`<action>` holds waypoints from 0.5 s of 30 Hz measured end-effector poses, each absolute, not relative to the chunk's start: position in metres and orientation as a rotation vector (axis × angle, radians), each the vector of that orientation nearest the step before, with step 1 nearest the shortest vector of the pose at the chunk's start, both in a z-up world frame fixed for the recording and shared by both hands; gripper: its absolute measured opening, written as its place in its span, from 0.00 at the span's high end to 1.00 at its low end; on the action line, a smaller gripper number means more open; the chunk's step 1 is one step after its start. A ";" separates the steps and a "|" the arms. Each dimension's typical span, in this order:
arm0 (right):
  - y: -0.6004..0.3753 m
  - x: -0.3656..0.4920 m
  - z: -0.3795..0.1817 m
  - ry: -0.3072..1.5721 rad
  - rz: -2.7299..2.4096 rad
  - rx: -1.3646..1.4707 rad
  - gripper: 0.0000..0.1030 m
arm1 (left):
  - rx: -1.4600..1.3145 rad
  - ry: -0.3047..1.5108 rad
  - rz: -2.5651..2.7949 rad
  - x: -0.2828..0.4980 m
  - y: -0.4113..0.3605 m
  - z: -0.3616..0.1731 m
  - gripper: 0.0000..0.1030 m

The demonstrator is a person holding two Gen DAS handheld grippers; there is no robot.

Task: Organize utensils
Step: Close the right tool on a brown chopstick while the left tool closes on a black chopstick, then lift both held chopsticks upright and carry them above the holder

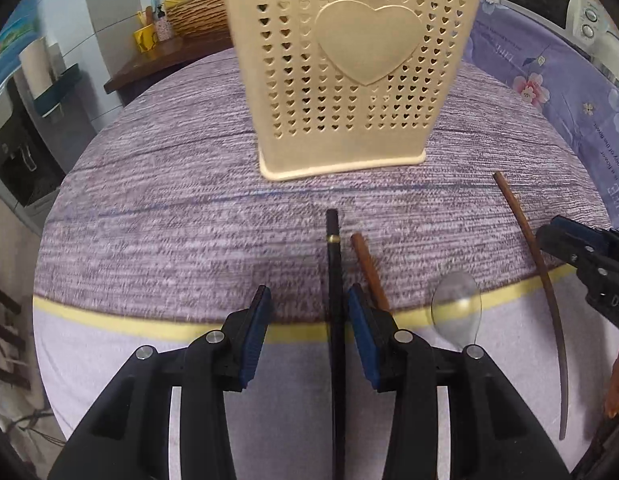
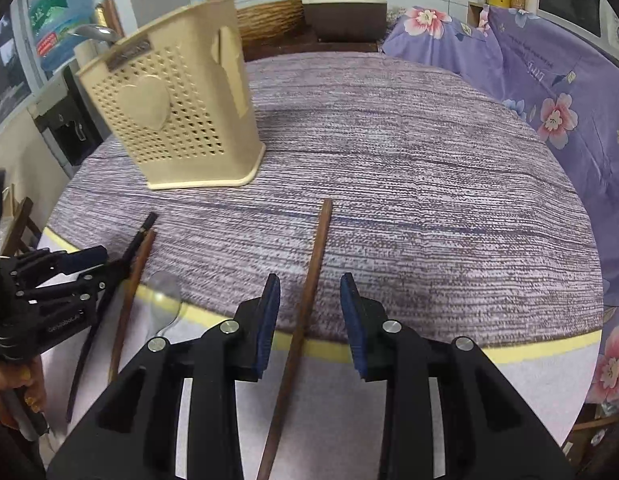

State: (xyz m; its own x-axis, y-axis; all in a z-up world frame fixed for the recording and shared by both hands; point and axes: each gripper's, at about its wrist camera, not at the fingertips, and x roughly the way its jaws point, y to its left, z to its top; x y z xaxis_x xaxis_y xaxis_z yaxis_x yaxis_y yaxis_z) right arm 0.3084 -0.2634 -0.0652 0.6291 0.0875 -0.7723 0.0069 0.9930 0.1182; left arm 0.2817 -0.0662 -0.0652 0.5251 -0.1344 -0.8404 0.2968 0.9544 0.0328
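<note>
Left gripper (image 1: 309, 312): jaws spread, pads clear of the black chopstick (image 1: 335, 320) that lies on the table between them — nothing pinched.
Right gripper (image 2: 309, 304): jaws spread around a brown chopstick (image 2: 305, 312), pads not touching it; the stick lies on the cloth.
Holder (image 1: 345, 80): cream, heart-punched, upright on the table beyond both grippers; a spoon and other handles stick out of its top in the right view.
Second brown chopstick (image 1: 369, 268): just beside the black one, on its right.
Clear spoon (image 1: 456, 312): lies on the yellow stripe, between the two grippers.
Table (image 2: 429, 184): covered in purple-grey cloth.
</note>
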 end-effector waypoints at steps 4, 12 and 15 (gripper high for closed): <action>-0.267 0.325 -0.072 0.916 0.028 0.136 0.69 | 0.181 0.993 -0.260 0.292 -0.071 -0.064 0.64; -0.263 0.345 -0.074 0.920 -0.004 0.108 0.75 | 0.182 0.990 -0.254 0.300 -0.076 -0.063 0.75; -0.258 0.352 -0.074 0.907 -0.022 0.073 0.87 | 0.181 0.982 -0.247 0.303 -0.077 -0.063 0.80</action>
